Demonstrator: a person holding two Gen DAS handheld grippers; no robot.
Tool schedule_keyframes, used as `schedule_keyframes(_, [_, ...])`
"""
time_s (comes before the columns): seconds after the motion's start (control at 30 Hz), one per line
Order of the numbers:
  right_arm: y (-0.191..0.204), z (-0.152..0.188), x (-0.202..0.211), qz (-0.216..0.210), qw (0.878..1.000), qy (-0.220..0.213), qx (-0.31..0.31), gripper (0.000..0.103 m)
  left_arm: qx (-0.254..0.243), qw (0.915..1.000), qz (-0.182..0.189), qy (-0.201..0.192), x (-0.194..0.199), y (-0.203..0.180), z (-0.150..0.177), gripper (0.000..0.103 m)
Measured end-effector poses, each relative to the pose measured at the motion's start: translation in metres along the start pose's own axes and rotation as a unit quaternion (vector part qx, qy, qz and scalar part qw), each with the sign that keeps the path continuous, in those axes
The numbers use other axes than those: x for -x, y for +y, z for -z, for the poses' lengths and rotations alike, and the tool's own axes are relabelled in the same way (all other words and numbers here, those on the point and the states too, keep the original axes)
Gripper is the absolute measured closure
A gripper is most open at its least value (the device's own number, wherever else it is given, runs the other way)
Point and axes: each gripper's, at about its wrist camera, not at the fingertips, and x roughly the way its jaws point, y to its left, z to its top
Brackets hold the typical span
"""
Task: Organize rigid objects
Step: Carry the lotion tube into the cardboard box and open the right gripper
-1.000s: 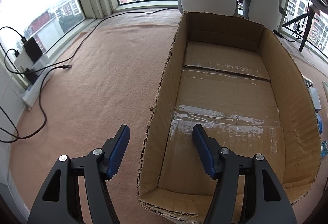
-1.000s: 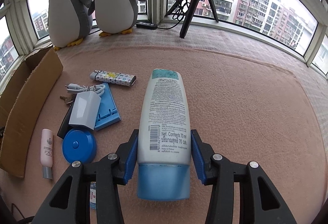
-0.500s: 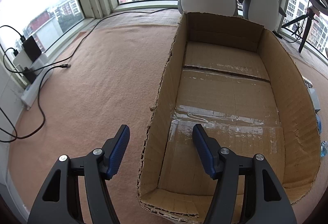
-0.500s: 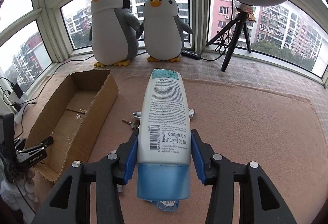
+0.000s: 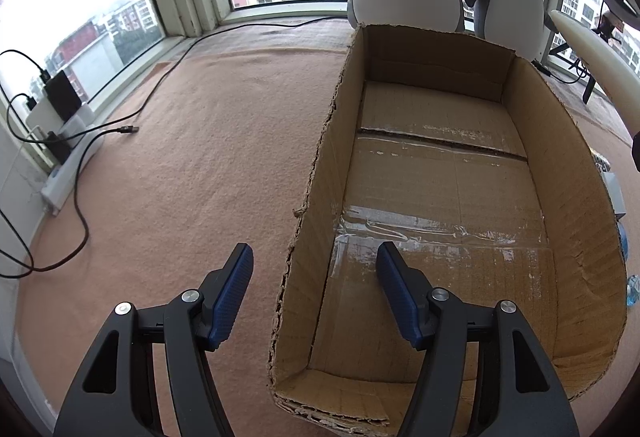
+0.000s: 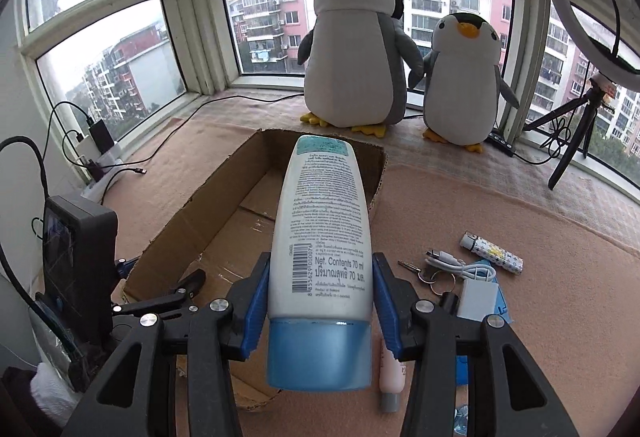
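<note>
My right gripper (image 6: 320,289) is shut on a white lotion bottle (image 6: 322,237) with a blue cap, held in the air above the near end of an empty cardboard box (image 6: 224,213). In the left wrist view the same box (image 5: 312,197) lies open just ahead. My left gripper (image 5: 314,277) stands open with the box's left wall between its fingers, not touching it. The bottle's tip (image 5: 588,49) shows at the right edge there. To the right of the box lie a patterned lighter (image 6: 492,253), a white charger with cable (image 6: 476,293), keys (image 6: 432,277) and a small pink tube (image 6: 392,377).
Two plush penguins (image 6: 356,49) stand on the window ledge behind the box. A tripod with ring light (image 6: 576,133) stands at the back right. Cables and a power strip (image 5: 68,165) run along the left wall. The left gripper's body (image 6: 76,269) sits beside the box.
My right gripper has swung left with the bottle, from over the loose items to over the box. The left gripper has stayed put.
</note>
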Motion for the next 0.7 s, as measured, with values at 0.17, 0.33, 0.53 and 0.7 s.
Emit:
schedule_keyframes(0.17, [0.015, 0.0, -0.013, -0.005, 1.0, 0.01, 0.014, 0.06, 0.002, 1.0, 0.001, -0.001, 0.0, 0.001, 0.001, 0.038])
schedule_keyframes(0.33, [0.018, 0.002, -0.025, -0.01, 1.0, 0.023, 0.018, 0.059, 0.001, 1.0, 0.001, -0.001, 0.0, 0.0, 0.0, 0.038])
schedule_keyframes(0.53, [0.023, 0.004, -0.028, -0.012, 0.999, 0.026, 0.026, 0.051, 0.001, 1.0, 0.0, -0.002, -0.001, 0.0, 0.001, 0.038])
schedule_keyframes(0.7, [0.024, 0.004, -0.026, -0.01, 0.999, 0.023, 0.028, 0.044, 0.0, 1.0, -0.001, -0.003, -0.001, 0.0, 0.0, 0.038])
